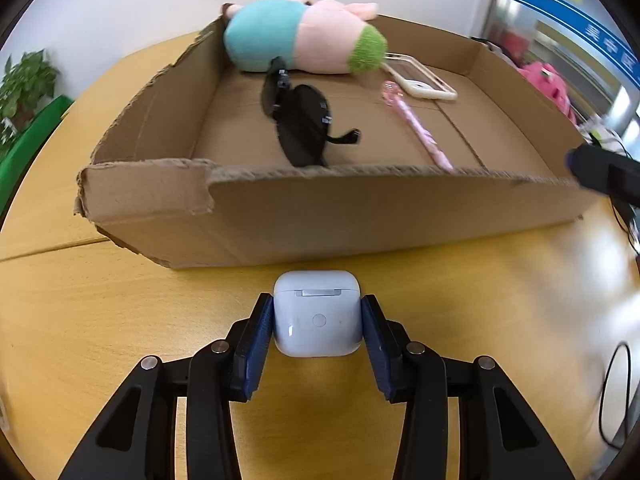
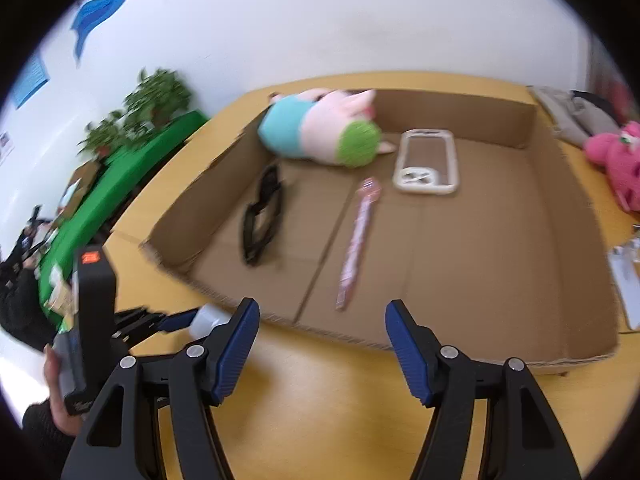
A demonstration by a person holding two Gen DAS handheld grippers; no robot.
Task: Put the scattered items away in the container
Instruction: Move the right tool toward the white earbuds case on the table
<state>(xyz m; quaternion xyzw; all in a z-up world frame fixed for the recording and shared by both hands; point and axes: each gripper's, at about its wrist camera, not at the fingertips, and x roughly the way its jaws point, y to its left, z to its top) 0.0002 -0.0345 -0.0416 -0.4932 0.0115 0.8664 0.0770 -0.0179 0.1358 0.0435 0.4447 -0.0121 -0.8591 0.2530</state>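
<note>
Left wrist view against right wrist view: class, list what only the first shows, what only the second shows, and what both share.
Only the left wrist view: the whole earbud case on the table, left tongs around it.

Only the right wrist view: the empty, open right tongs and the hand holding the left tool.

Both: the box, plush, sunglasses, pen and phone case.

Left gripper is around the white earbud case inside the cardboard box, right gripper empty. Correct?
Not quite. The earbud case sits on the table in front of the cardboard box, not inside, per the left wrist view. The left gripper is around it; the right gripper is empty.
</note>
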